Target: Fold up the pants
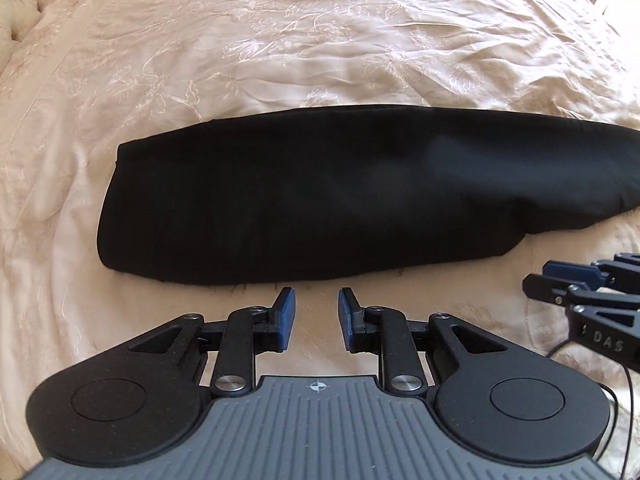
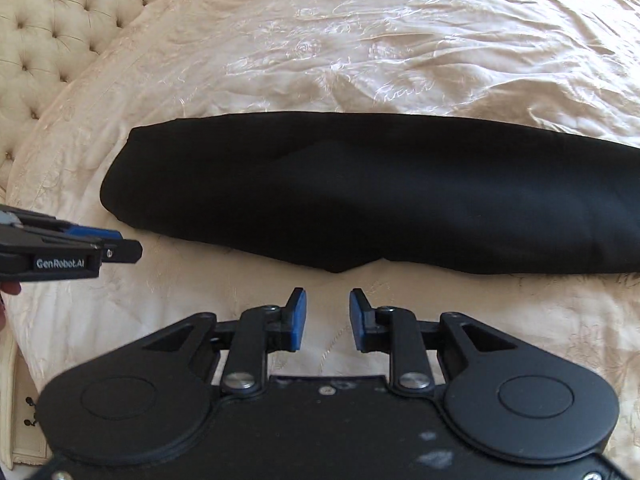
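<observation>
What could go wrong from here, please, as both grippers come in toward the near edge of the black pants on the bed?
1. The pants lie in stacked layers; jaws this narrow may catch only the top one, so the fold could slide apart.
2. The bedspread is loose and wrinkled; the left gripper or right gripper, both empty and just short of the hem, might pinch it too.
3. Both grippers sit close together and could bump.

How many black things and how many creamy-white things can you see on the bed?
Black: 3, the folded pants, the left gripper and the right gripper.
Cream: 2, the bedspread and the tufted headboard.
Total: 5
</observation>
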The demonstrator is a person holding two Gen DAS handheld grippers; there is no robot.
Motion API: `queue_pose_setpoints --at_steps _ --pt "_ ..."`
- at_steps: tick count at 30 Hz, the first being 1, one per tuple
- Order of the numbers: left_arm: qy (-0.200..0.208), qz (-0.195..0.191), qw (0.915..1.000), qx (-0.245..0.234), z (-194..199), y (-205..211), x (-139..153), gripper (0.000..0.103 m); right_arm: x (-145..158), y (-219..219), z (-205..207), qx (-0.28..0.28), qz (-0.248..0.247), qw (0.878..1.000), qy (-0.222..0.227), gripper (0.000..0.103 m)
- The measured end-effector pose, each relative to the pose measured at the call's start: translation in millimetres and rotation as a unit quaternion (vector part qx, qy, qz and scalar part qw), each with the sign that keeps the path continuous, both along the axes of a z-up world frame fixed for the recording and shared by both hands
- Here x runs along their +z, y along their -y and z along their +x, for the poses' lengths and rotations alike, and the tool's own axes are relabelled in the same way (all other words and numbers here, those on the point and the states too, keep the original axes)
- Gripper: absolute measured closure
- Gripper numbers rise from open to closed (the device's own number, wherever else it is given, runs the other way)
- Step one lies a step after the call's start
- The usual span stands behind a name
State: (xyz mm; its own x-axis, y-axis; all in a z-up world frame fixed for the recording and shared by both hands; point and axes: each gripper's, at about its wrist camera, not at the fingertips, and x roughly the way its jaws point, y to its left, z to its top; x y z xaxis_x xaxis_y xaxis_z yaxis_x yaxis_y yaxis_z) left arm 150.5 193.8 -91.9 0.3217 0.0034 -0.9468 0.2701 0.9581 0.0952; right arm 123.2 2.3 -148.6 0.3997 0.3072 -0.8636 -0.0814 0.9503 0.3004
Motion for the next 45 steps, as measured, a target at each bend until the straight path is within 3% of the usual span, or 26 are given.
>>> queue_pose_setpoints --at_steps 6,14,20,21,22,23,28,31,35,41,45 --pt "0.024 0.005 0.9993 -0.029 48 -6 -11 0.080 -18 -9 10 -0.043 -0.014 0.999 -0.024 0.075" --pt "0.013 0.029 0.9986 -0.043 117 -9 -52 0.080 -31 -16 22 -0.062 -0.015 0.998 -0.017 0.061" --pt "0.001 0.028 0.9994 -0.021 141 -13 -64 0.080 -36 -5 20 -0.085 0.022 0.996 -0.004 0.058" --pt "0.001 0.030 0.9993 -0.022 141 -12 -65 0.080 -32 -4 21 -0.096 0.030 0.995 0.003 0.064" --pt "0.002 0.033 0.9991 -0.025 141 -11 -65 0.080 -28 -2 22 -0.107 0.034 0.994 0.009 0.092" --pt "0.005 0.037 0.9989 -0.029 139 -9 -66 0.080 -22 2 23 -0.120 0.037 0.992 0.011 0.100" --pt "0.027 0.055 0.9965 -0.057 121 -5 -46 0.080 24 12 33 -0.126 0.061 0.988 0.057 0.100" --pt "0.047 0.033 0.9959 -0.069 96 -8 -19 0.079 27 14 36 -0.116 0.054 0.991 0.039 0.098" --pt "0.038 -0.011 0.9937 -0.104 55 -3 1 0.079 15 13 20 -0.121 0.053 0.991 0.016 0.099" --pt "-0.024 -0.058 0.9841 -0.166 3 11 -17 0.079 14 8 15 -0.116 0.038 0.993 0.008 0.098" --pt "-0.042 -0.031 0.9750 -0.216 -13 28 -46 0.079 11 6 14 -0.109 0.032 0.993 0.007 0.098"
